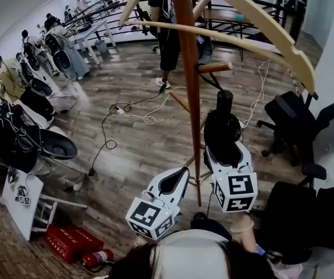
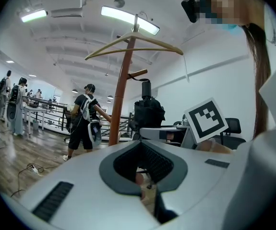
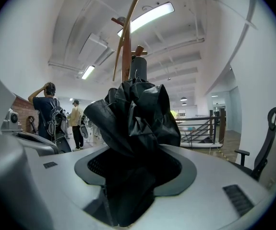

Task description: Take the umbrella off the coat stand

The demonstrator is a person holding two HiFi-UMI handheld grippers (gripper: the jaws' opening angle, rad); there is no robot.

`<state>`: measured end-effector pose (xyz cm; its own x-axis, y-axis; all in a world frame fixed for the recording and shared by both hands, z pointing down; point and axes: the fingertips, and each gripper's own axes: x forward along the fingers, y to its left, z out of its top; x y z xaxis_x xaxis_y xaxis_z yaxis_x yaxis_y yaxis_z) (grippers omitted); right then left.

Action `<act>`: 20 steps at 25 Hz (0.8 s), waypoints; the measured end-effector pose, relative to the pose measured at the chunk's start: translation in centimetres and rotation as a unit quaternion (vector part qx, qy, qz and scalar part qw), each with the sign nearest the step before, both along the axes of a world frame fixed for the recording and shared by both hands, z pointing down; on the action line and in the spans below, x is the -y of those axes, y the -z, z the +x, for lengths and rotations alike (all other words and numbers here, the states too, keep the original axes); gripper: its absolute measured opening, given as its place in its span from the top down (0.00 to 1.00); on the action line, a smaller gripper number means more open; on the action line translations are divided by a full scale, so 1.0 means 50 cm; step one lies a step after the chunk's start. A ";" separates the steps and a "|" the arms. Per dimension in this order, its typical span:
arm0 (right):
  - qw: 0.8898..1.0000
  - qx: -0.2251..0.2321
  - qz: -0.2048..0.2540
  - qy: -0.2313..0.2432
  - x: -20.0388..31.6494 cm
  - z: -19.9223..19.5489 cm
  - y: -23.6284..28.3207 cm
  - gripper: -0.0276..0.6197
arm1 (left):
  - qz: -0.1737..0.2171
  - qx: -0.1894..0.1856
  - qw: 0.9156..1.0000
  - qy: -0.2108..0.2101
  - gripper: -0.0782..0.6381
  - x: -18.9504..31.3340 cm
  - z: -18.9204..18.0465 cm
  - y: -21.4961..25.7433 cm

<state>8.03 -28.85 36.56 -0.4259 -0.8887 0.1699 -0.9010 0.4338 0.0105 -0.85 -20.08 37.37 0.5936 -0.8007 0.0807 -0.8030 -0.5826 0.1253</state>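
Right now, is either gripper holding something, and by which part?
The right gripper grips the black folded umbrella by its bunched canopy; the left gripper holds nothing.

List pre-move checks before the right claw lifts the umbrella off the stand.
1. Grip: ok, right claw is shut on the umbrella at its folded canopy.
2. Strap off peg: not ok, it looks looped over the peg.
3. Spare hand: ok, left claw is open, empty and apart from the umbrella.
4. Gap between umbrella and pole: cannot tell.
5. Bystander beyond the pole: ok, well apart.
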 end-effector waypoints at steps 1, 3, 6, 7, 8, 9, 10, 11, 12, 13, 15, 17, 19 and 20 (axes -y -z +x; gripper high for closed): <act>1.000 0.000 0.002 -0.002 -0.003 0.001 0.004 0.55 | 0.000 -0.001 1.000 -0.001 0.88 -0.002 -0.001 0.001; 1.000 -0.001 0.005 -0.006 -0.012 -0.005 0.014 0.55 | 0.001 -0.004 1.000 -0.004 0.88 -0.008 -0.009 0.006; 1.000 -0.001 0.009 -0.009 -0.021 -0.009 0.023 0.55 | 0.003 -0.006 1.000 -0.007 0.88 -0.015 -0.014 0.010; 1.000 -0.001 0.009 -0.009 -0.021 -0.002 0.023 0.55 | 0.004 -0.005 1.000 -0.007 0.88 -0.015 -0.008 0.011; 1.000 0.000 0.010 -0.010 -0.020 0.007 0.023 0.55 | 0.004 -0.005 1.000 -0.008 0.88 -0.014 0.000 0.010; 1.000 0.002 0.010 -0.011 -0.019 0.015 0.023 0.55 | 0.004 -0.004 1.000 -0.008 0.88 -0.013 0.008 0.010; 1.000 0.004 0.011 -0.012 -0.019 0.021 0.025 0.55 | 0.004 -0.004 1.000 -0.009 0.88 -0.012 0.013 0.011; 1.000 0.005 0.011 -0.013 -0.019 0.025 0.027 0.55 | 0.004 -0.004 1.000 -0.010 0.88 -0.011 0.015 0.011; 1.000 0.006 0.012 -0.014 -0.019 0.026 0.030 0.55 | 0.005 -0.003 1.000 -0.010 0.88 -0.010 0.015 0.013; 1.000 0.007 0.014 -0.015 -0.020 0.026 0.034 0.55 | 0.006 -0.003 1.000 -0.011 0.88 -0.010 0.014 0.014; 1.000 0.008 0.018 -0.017 -0.024 0.025 0.040 0.55 | 0.009 -0.003 1.000 -0.012 0.88 -0.012 0.010 0.018; 1.000 0.010 0.020 -0.019 -0.029 0.024 0.044 0.55 | 0.010 -0.002 1.000 -0.013 0.88 -0.016 0.007 0.021; 0.999 0.012 0.021 -0.021 -0.032 0.024 0.048 0.55 | 0.011 -0.001 1.000 -0.013 0.88 -0.019 0.004 0.024; 0.999 0.013 0.022 -0.022 -0.033 0.024 0.050 0.55 | 0.012 0.000 1.000 -0.013 0.88 -0.019 0.004 0.025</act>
<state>9.25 -27.22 34.08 -0.3900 -0.9130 0.1195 -0.9193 0.3934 0.0055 -0.66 -19.13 36.12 0.6149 -0.7862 0.0615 -0.7869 -0.6067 0.1122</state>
